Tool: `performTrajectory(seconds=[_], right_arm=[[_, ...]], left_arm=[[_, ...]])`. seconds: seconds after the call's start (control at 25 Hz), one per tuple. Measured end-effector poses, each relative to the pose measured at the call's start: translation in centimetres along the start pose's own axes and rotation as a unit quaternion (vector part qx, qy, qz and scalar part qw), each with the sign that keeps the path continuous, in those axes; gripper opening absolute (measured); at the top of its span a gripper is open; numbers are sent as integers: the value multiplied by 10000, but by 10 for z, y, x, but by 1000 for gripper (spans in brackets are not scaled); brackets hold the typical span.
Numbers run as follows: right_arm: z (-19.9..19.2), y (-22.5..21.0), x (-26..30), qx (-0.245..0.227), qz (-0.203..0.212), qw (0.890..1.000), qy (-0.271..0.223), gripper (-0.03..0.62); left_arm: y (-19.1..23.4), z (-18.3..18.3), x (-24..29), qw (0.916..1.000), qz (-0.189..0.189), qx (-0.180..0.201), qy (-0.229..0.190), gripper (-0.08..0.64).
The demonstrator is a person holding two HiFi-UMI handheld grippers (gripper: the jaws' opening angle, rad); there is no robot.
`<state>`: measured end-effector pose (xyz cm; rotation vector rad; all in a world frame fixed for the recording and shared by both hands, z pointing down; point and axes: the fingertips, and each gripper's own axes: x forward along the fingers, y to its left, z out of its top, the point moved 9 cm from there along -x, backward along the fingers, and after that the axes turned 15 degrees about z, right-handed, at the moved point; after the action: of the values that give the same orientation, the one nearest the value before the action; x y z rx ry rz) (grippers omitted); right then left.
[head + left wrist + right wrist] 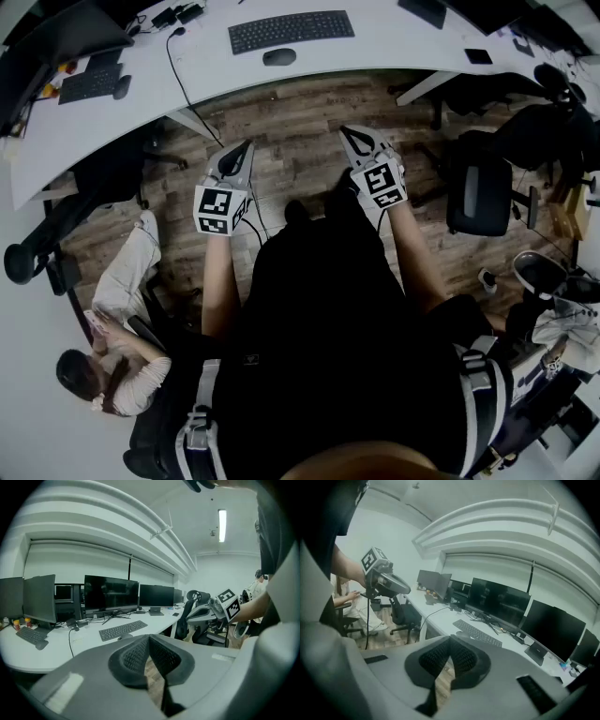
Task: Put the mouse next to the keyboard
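Standing back from the long white curved desk (394,47), the person holds both grippers over the wood-plank floor (291,122), well short of the flat black full-size keyboard (291,31). The small dark oval mouse (279,56) lies on the desk just beside the keyboard's near long edge, about level with its middle. Whether the two touch is too fine to tell.

The left gripper (242,150), grey with ribbed black pads, is clenched on nothing: its own view shows the pads meeting at their tips, with only floor below them. The right gripper (359,139) is likewise clenched and empty, and points toward the keyboard.

No handling step seems to be in hand. The mouse already sits next to the keyboard, so this reads either as the very start, before any reach, or as the finish with both hands held clear. Which of the two cannot be told. If work remains, the next move calls for stepping toward the keyboard, parting one claw's jaws and lowering them around the mouse's low rounded sides.

No brand or lettering is readable on the keyboard, the mouse or the dark monitors (111,595) behind the keyboard. The only printed patterns are the black-and-white square markers on each gripper's cube (214,208).
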<state>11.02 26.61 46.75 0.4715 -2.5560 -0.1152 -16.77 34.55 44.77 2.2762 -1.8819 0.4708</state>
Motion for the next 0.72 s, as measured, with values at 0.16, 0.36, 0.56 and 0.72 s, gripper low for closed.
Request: performTrajectory(seconds=[0.16,0.36,0.56,0.72], right_arm=[[-1,0,0,30,-24,10000,13,2],[-2,4,1,70,-16,10000,18,2],[2,6,2,82,-81,9999,-43,2],[2,6,3,49,-68,10000,-32,2]], left_arm=[[-3,0,-2,9999,-90,67,-25,2],[-5,0,-9,9997,-180,126,-126,2],[-2,-1,-13,9997,-141,186,-106,1],[-2,1,-14,9995,-196,165,-176,2]])
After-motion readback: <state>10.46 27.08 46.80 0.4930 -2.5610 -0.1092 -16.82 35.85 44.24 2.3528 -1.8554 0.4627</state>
